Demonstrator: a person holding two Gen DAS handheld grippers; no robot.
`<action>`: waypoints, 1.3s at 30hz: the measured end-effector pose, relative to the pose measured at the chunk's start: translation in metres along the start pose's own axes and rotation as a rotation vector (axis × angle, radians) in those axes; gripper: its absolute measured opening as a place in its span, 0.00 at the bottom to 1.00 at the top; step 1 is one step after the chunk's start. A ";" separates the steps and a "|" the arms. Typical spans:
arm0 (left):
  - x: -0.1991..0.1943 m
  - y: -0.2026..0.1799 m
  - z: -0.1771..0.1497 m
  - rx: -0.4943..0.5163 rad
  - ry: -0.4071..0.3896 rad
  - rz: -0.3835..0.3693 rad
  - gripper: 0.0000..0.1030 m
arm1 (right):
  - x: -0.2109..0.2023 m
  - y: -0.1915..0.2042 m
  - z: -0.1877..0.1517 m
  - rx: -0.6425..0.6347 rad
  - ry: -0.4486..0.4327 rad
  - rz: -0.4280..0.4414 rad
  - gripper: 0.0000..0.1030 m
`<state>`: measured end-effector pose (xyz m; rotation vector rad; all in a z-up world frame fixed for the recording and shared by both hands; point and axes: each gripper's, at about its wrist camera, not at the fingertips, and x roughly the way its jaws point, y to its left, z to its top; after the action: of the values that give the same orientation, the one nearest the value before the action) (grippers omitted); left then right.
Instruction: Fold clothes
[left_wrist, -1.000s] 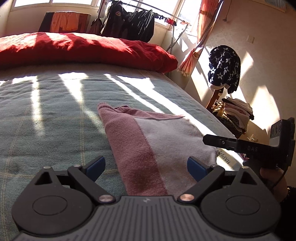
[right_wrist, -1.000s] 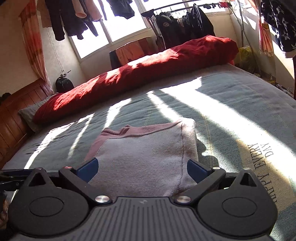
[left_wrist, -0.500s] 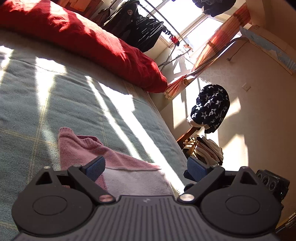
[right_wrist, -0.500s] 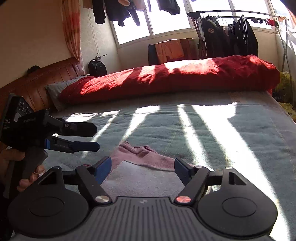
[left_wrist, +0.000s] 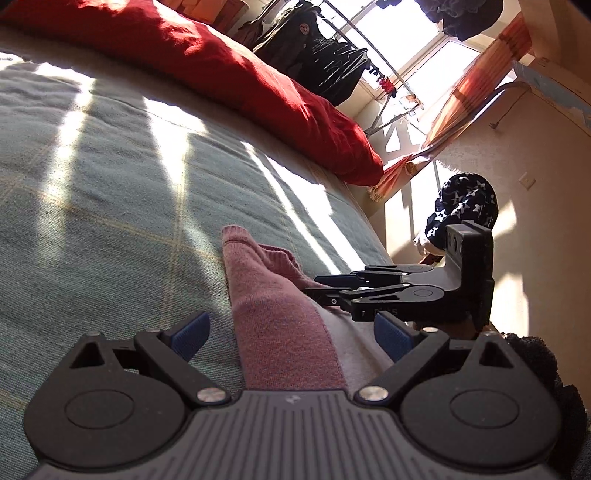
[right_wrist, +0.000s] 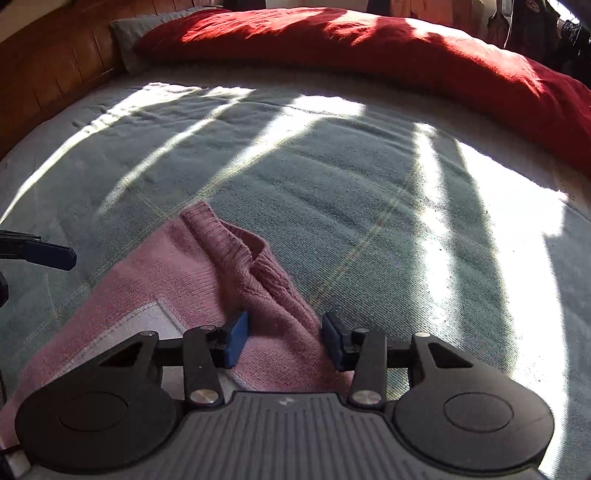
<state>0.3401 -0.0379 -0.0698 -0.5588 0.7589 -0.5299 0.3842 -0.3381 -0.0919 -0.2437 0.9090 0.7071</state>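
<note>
Moved: right gripper (right_wrist: 283, 338) swung onto sweater (right_wrist: 236, 266) collar
Jaws: right closing around fabric; left gripper (left_wrist: 291, 334) open
Next: pinch, fold over

Hard sunlight pours in through the window (left_wrist: 436, 55) at the far right, blown out to pure white. Bright bars and long dark shadow stripes cross the green bed cover (right_wrist: 369, 192); the patches near the right edge glare. The red duvet (left_wrist: 229, 70) glows where the sun hits it. Fisheye bending curves the bed's edges in both views. Focus is crisp, with slight softness toward the rims.
</note>
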 end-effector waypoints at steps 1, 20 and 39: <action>0.001 0.001 -0.001 -0.004 0.002 0.000 0.92 | -0.004 0.002 -0.002 0.002 -0.014 -0.008 0.37; -0.002 0.000 -0.011 0.014 0.017 -0.005 0.95 | -0.007 0.019 -0.002 -0.112 -0.031 -0.086 0.18; -0.035 -0.024 -0.016 0.075 -0.001 0.018 0.95 | -0.090 0.025 -0.011 0.049 -0.171 -0.105 0.19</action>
<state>0.3011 -0.0384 -0.0469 -0.4821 0.7395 -0.5398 0.3233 -0.3656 -0.0251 -0.1834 0.7444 0.5977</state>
